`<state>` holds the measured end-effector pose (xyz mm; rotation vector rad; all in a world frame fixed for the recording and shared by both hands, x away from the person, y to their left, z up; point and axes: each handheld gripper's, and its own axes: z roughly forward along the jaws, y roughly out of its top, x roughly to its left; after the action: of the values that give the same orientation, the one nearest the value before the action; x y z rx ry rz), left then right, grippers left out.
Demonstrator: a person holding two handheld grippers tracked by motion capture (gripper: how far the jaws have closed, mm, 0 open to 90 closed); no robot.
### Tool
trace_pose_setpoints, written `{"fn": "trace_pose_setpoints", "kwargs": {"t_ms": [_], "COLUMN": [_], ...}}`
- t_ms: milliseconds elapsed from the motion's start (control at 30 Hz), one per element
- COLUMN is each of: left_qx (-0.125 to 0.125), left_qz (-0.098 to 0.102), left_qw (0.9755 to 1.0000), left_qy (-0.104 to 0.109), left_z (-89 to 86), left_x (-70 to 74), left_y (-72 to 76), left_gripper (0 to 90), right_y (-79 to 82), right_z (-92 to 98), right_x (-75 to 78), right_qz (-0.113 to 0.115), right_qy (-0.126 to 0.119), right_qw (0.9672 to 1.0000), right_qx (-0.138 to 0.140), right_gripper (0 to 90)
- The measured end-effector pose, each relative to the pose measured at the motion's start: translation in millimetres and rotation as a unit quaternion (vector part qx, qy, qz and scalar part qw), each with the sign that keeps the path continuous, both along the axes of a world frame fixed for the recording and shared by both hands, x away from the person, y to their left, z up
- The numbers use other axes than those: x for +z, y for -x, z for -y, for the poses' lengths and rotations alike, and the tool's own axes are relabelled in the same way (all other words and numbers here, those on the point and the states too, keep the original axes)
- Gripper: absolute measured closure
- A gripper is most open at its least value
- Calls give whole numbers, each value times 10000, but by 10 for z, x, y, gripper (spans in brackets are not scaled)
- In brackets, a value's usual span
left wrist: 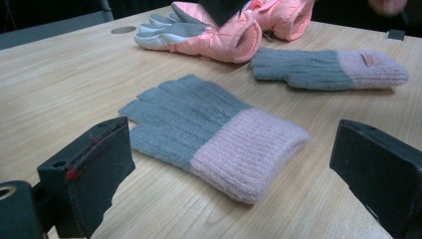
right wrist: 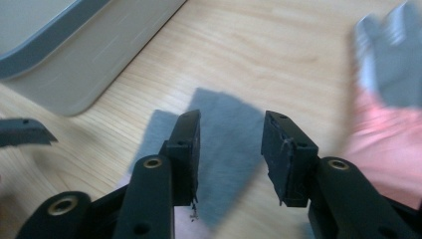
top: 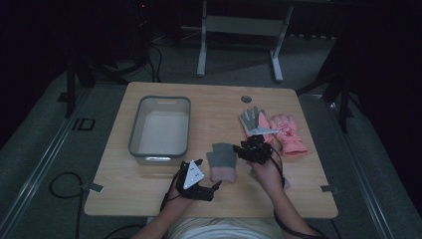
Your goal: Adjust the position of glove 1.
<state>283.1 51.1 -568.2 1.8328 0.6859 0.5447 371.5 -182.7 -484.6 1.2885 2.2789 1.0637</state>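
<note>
Grey knit glove with pink ribbed cuff (left wrist: 214,139) lies flat on the wooden surface (top: 149,184), palm down, fingers pointing away from the person, cuff toward the near edge; it sits just right of the grey bin (top: 160,127), near that bin's front right corner. Judged soft, light, limp: it will fold and drape when lifted, not slide as a rigid piece. The cuff is the thickest, doubled part and looks the surest place to pinch; the thin finger ends would likely slip out or stretch. The knit should grip the pads well enough, nothing fragile. Left tool (left wrist: 234,164), on the near side of the bin's front right corner, has its jaws spread wide either side of the cuff, nothing between them, not touching the glove. Right tool (right wrist: 231,149), right of the bin and over the glove's finger end, has jaws parted with a gap, holding nothing; its view is motion-blurred, so whether the tips touch the knit I cannot tell. A second matching knit glove (left wrist: 328,69) lies farther right of the bin, beyond the first in the left gripper view. Farther right again, a pair of padded pink gloves with grey palms (top: 273,129), bulkier, side by side. The bin appears empty, pale inside.
</note>
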Motion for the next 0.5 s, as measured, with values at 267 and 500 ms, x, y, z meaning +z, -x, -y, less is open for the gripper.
{"fn": "trace_pose_setpoints", "kwargs": {"t_ms": [267, 500], "left_qx": [3, -1], "left_qz": [4, 15], "left_qw": [10000, 10000], "left_qy": [11, 2], "left_z": [-5, -3], "left_x": [0, 0], "left_y": [-1, 1], "left_gripper": [27, 27], "right_y": [9, 120], "right_z": [482, 860], "right_x": [52, -135], "right_qz": [184, 127], "right_qy": [68, 549], "right_qw": [9954, 9901], "right_qx": [933, 1282], "right_gripper": [605, 630]}}
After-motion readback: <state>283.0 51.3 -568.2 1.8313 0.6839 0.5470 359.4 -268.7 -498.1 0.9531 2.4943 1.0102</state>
